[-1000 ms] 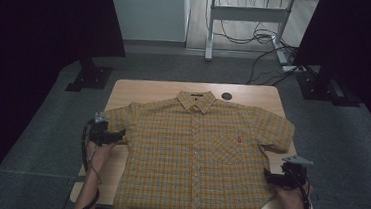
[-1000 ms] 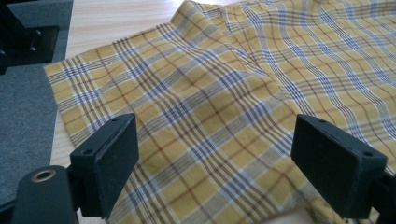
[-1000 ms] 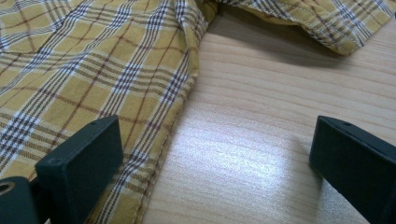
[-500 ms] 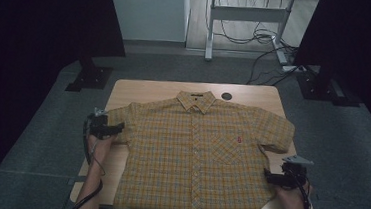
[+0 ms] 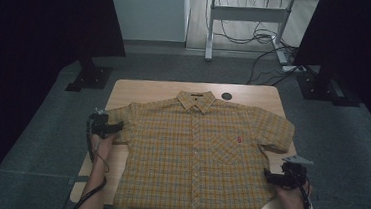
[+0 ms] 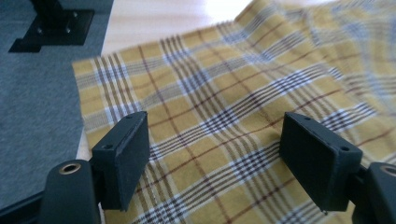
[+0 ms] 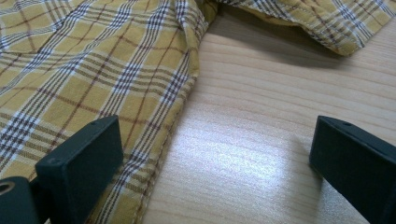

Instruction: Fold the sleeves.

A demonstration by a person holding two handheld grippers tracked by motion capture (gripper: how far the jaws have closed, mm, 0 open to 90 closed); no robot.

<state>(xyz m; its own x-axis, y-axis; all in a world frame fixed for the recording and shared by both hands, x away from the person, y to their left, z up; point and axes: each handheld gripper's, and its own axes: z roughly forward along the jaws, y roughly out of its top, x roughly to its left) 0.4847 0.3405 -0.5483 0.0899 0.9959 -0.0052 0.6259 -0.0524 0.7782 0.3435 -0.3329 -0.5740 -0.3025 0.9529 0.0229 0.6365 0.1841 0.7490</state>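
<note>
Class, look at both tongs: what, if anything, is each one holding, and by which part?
Nothing is held. The left tongs, jaws just closing, stand open over the shirt's sleeve; the right tongs stand open at its side hem.

- The high view looks forward and down from above the person's side onto the light wooden table (image 5: 254,96) and the whole yellow plaid short-sleeved shirt (image 5: 197,155).
- The left gripper view sits close over a sleeve of that shirt (image 6: 224,107), facing the table's far edge.
- The right gripper view, equally close, takes in the shirt's side hem (image 7: 180,93) and bare wood (image 7: 261,140).
</note>
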